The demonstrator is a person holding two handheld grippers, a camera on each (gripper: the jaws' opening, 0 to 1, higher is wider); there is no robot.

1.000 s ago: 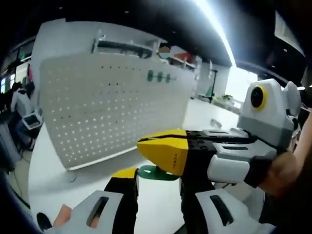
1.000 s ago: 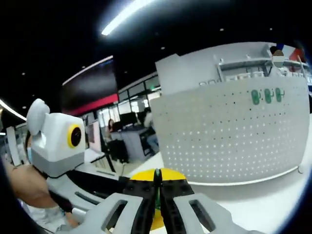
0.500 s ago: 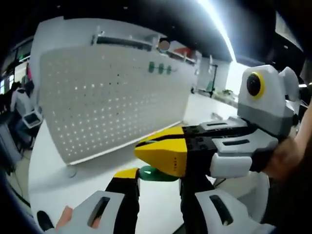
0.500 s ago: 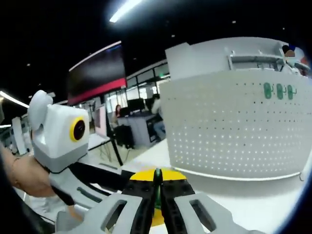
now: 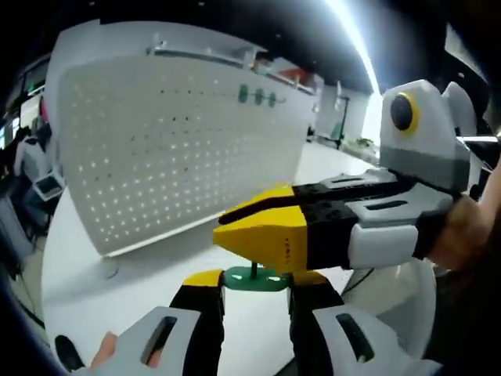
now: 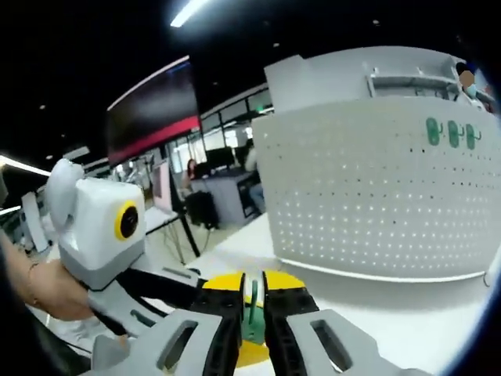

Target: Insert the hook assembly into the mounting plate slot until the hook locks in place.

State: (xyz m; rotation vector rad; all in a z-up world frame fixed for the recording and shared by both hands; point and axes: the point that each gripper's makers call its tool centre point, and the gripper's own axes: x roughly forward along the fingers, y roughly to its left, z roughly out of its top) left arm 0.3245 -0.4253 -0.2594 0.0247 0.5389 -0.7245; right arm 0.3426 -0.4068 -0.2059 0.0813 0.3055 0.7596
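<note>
Pegboard (image 5: 180, 149) behind, jaws pinching green hook (image 5: 254, 278)

We see the pegboard (image 5: 180, 133) standing on the table (image 5: 133, 274), behind both grippers. Three hooks (image 5: 257, 96) hang near its top edge.

Left gripper view: camera low over the white desk (image 5: 102, 298), looking forward along its own fingers (image 5: 205, 307) toward the perforated white pegboard (image 5: 172, 149), seen obliquely from its left end; the right gripper (image 5: 270, 235) crosses close in from the right. Right gripper view: camera also low, facing the same pegboard (image 6: 368, 196) more squarely, with the left gripper (image 6: 227, 286) near at lower left. Both views share the pegboard, its three green hooks (image 5: 257, 96) (image 6: 452, 133), and the desk.
</note>
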